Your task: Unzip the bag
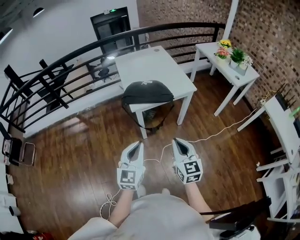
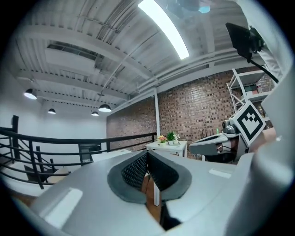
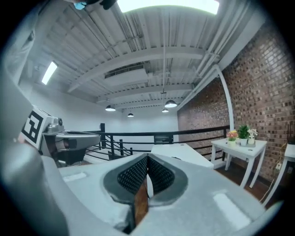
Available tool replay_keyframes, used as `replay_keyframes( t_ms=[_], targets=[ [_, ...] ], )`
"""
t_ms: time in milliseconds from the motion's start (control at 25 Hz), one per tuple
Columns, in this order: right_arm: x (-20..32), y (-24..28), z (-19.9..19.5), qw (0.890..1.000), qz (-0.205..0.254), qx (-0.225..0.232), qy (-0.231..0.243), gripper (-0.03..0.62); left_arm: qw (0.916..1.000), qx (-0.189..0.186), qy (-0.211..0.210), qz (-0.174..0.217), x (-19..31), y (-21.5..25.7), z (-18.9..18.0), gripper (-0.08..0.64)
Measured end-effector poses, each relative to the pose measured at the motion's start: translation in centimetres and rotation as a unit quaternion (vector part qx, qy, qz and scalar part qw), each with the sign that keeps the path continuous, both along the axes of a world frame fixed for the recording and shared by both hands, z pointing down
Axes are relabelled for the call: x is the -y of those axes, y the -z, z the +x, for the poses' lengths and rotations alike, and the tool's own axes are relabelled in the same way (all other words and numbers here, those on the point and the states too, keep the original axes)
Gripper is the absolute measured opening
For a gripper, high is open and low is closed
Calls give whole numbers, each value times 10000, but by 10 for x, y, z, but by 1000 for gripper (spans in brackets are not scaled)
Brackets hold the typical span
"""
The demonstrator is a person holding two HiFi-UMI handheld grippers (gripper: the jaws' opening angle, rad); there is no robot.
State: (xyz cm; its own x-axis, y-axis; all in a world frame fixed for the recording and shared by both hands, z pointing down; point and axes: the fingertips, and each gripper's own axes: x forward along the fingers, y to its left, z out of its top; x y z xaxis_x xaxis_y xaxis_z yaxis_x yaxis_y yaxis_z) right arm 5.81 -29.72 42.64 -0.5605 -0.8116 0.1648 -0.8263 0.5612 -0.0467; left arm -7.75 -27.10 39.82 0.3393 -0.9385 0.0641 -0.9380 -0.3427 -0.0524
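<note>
While bag (image 1: 147, 92) tops white table (image 1: 157, 63), railing (image 1: 70, 55) behind

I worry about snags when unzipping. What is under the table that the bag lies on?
The bag's strap hangs in a loop under the table, above the wooden floor. The tabletop and bag cover whatever lies further back beneath.

I am reading no text here. A green sign (image 1: 112, 10) above the door (image 1: 111, 27) is possibly showing an exit. The white mark (image 1: 145, 83) on the bag (image 1: 147, 93) is illegible.
</note>
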Motion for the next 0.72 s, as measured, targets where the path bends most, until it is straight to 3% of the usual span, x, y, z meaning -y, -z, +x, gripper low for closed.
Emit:
replay_keyframes(
  t_ms=[240, 480, 720],
  targets=[
    [-10, 32, -48, 9994, 297, 118, 126, -9, 9995, -195, 114, 229, -13, 28, -36, 17],
    [-8, 37, -66, 9996, 262, 59, -40, -9, 9991, -224, 1, 368, -15, 41, -60, 17],
    [-8, 43, -93, 9978, 563, -357, -5, -9, 9975, -336, -63, 623, -16, 62, -78, 17]
  ],
)
